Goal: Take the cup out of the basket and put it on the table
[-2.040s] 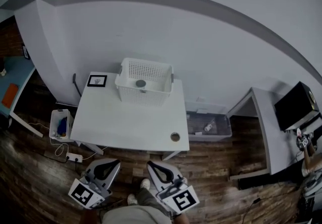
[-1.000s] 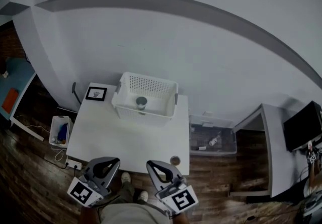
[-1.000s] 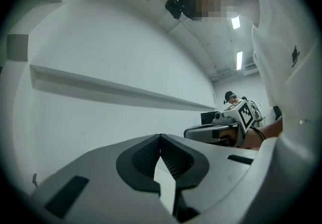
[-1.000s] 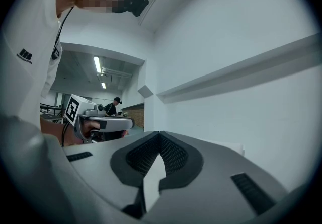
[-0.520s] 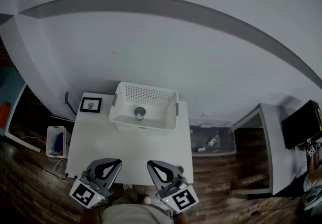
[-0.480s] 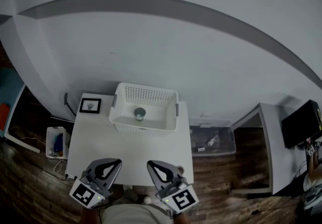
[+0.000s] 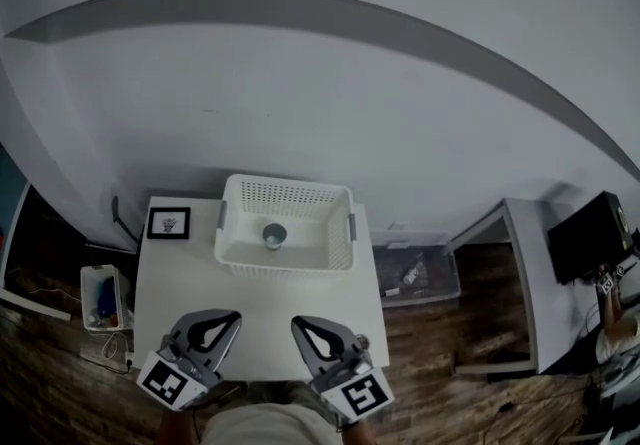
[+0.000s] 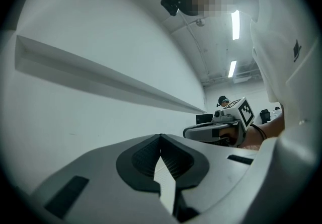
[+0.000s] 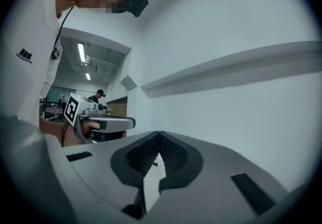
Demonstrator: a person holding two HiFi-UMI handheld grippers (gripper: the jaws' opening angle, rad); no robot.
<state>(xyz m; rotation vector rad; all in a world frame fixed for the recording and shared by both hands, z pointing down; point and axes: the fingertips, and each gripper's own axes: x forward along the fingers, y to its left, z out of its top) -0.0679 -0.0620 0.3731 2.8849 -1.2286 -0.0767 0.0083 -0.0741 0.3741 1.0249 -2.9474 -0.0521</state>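
A white perforated basket stands at the far side of the white table, against the wall. A small grey cup stands upright inside it, left of centre. Both grippers hover over the table's near edge, well short of the basket. My left gripper is shut with nothing in it, and my right gripper is likewise shut and empty. In the left gripper view the closed jaws point at the bare wall; the right gripper view shows the same. Neither gripper view shows cup or basket.
A small framed picture lies on the table's far left corner. A small round object sits at the near right corner. On the floor are a clear bin to the right and a small bin to the left. A desk with a monitor stands at right.
The person has walked up to the table: table and basket have drawn nearer, and both grippers, earlier over the floor, now reach over its near edge. Both stay shut.
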